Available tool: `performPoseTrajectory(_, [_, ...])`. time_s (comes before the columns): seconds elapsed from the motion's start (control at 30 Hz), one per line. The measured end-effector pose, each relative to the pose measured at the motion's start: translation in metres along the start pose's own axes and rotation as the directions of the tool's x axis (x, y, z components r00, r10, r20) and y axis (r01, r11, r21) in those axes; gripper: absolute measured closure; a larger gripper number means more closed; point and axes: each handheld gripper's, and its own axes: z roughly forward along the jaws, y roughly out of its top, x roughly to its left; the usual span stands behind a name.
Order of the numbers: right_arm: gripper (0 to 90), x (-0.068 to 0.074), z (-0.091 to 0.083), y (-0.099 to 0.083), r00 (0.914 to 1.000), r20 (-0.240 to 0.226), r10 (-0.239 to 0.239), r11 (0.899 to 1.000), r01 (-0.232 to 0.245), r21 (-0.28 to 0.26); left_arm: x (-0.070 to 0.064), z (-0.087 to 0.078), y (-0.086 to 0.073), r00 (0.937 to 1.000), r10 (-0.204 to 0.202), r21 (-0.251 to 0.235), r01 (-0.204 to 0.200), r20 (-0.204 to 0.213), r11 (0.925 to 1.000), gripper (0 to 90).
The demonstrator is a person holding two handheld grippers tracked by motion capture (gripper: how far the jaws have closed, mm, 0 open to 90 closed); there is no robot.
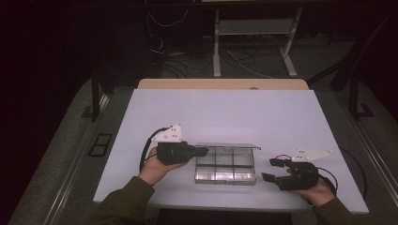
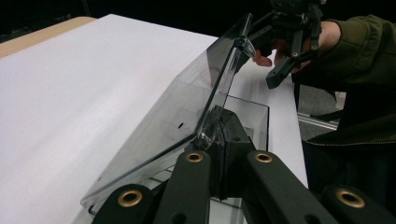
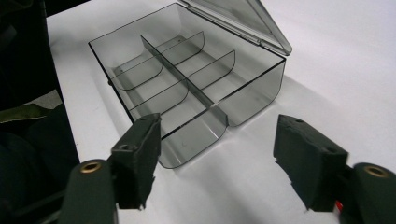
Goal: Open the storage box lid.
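A clear plastic compartment box [image 1: 225,169] sits near the front middle of the white board [image 1: 225,112]. Dividers split its inside into several cells, which look bare in the right gripper view [image 3: 187,79]. Its hinged lid [image 1: 228,146] stands raised at the far side. My left gripper [image 1: 202,151] is at the box's left end, shut on the lid's edge [image 2: 177,112], which is pinched between its jaws [image 2: 219,126]. My right gripper [image 1: 268,169] is just right of the box, apart from it, its jaws wide open [image 3: 219,126] and facing the box's short end.
The board lies on a wooden table whose edge [image 1: 220,83] shows at the back. A white metal stand [image 1: 256,28] and loose cables [image 1: 187,56] are on the dark floor behind. Bare board lies left, right and beyond the box.
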Motion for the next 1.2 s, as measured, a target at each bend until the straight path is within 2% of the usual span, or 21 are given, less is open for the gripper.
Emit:
performPoseTrajectory(0.37, [28.1,0.000,0.001,0.005,0.9999,-0.002,-0.016,1.000,0.016,0.000,0.001,0.000,0.003,0.9995,0.018,-0.006,-0.018,-0.025,0.9998,89.4])
performPoseTrajectory(0.43, [28.1,-0.001,0.001,0.010,0.9993,0.003,-0.037,0.999,0.037,-0.010,0.001,0.000,0.004,0.9993,0.021,-0.007,-0.021,-0.030,0.9998,89.3])
performPoseTrajectory(0.63, [27.7,-0.007,0.001,0.026,0.9991,-0.014,-0.040,0.999,0.040,-0.033,0.002,-0.001,0.005,0.9993,0.022,-0.013,-0.023,-0.031,0.9997,89.3])
performPoseTrajectory(0.83, [27.6,-0.010,0.001,0.041,0.9974,-0.034,-0.064,0.996,0.061,-0.066,0.003,-0.001,0.005,0.9993,0.025,-0.014,-0.025,-0.029,0.9996,89.3])
performPoseTrajectory(1.2, [32.0,-0.010,0.007,0.073,0.9864,-0.086,-0.140,0.985,0.130,-0.113,0.003,-0.001,0.005,0.9993,0.022,-0.018,-0.023,-0.029,0.9996,89.3])
